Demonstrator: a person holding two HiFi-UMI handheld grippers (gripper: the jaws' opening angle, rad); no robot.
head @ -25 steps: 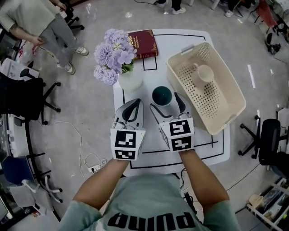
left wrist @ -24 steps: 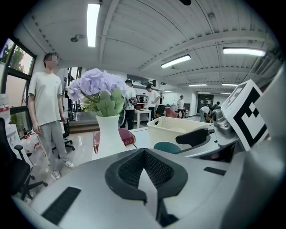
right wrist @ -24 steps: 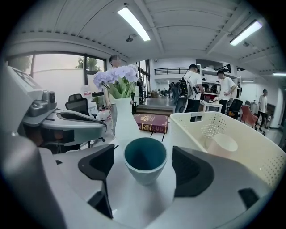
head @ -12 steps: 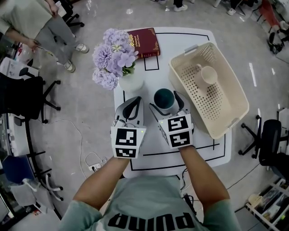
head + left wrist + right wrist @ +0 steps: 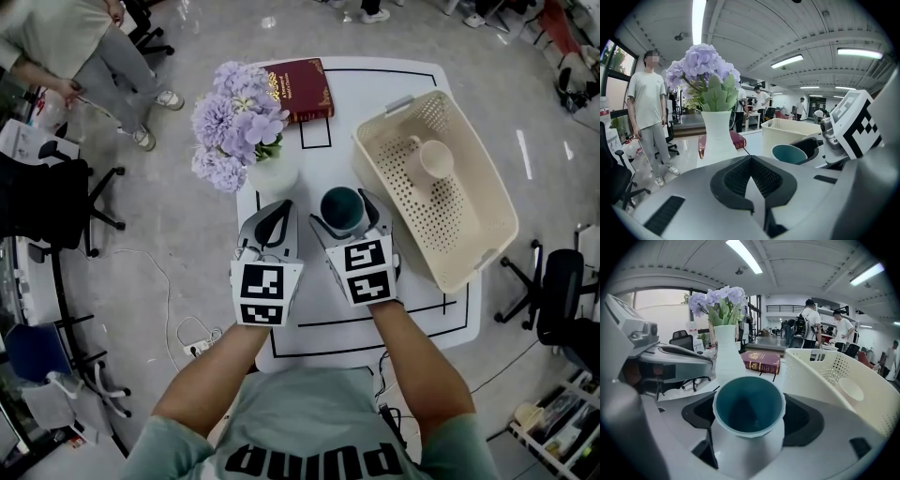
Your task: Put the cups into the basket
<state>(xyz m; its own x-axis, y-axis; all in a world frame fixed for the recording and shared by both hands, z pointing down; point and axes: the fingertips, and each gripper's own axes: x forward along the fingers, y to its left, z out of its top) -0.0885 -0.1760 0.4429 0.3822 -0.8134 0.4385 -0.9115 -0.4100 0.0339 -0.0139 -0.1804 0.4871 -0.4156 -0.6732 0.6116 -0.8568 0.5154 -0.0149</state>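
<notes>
Cup [image 5: 749,408], teal inside, sits pinched by the right gripper [image 5: 344,210], just beside the basket [image 5: 464,202]; I'd lift it well over the rim before releasing. Left gripper [image 5: 279,212] rests pressed together.

On my screen the cup [image 5: 749,404] is teal inside, with a white outer wall. The right hand-held gripper [image 5: 345,210] and the left hand-held gripper [image 5: 278,212] are pale grey with black pads [image 5: 808,419]. Each carries a cube [image 5: 367,272] patterned in black-and-white squares. The basket [image 5: 473,202] is cream, dotted all over with small holes, and the second cup [image 5: 433,159] in it is the same cream. I see a white table [image 5: 375,89] ruled with thin black lines, a dark red book [image 5: 298,90] with gold print, lilac flowers [image 5: 234,117] with green leaves, and a white vase [image 5: 274,172]. The floor [image 5: 178,272] is mottled grey.
</notes>
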